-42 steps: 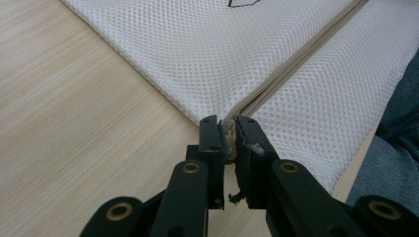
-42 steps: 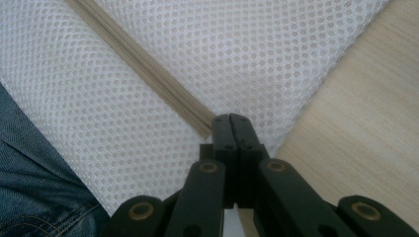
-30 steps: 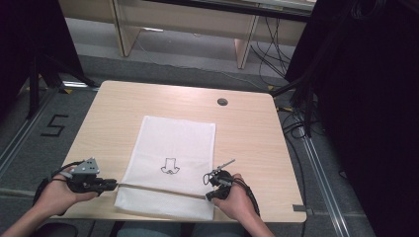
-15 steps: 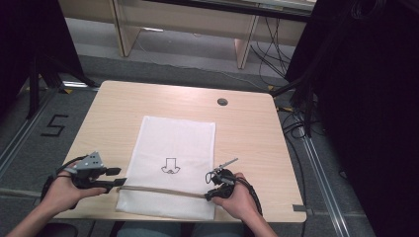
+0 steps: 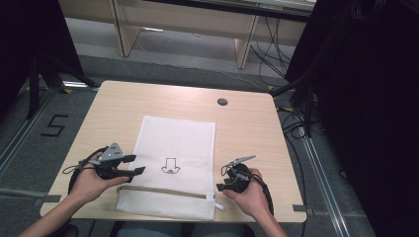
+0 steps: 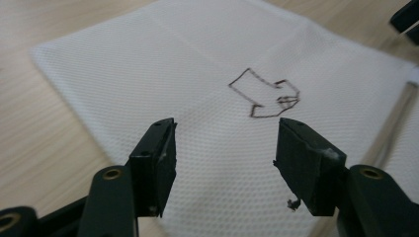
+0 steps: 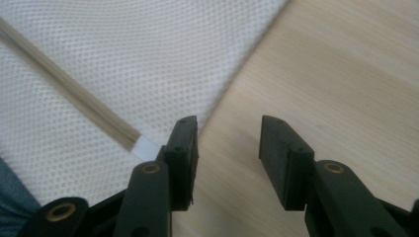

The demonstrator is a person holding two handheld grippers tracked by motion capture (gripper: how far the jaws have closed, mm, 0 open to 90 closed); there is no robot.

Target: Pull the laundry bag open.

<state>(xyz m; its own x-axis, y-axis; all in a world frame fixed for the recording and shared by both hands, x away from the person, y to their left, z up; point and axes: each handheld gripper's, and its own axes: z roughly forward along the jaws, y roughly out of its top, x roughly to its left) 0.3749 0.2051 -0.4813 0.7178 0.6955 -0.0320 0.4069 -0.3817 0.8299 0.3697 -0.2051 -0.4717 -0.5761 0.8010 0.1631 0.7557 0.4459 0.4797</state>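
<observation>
Watching from my station: both grippers sit at the near end of the table, one at each side of the bag.
Left gripper (image 5: 139,164): I hold it at the bag's left edge; its jaws have just been opening and now stand wide, nothing between them, only mesh beneath in the left gripper view.
Right gripper (image 5: 221,182): I keep it just off the bag's right edge by the zipper's end; its jaws have just been opening too, parted over bare wood, gripping nothing.
Mesh laundry bag (image 5: 178,143): white, lying flat on the near middle of the table, near edge at the table's front.
Zipper (image 5: 163,190): beige strip across the bag's near end, its white tab (image 7: 145,146) beside my right gripper.
Arrow mark (image 6: 265,96): dark outline drawn mid-bag.
Table (image 5: 247,128): light wood, a round cable hole (image 5: 222,101) at the far side.
</observation>
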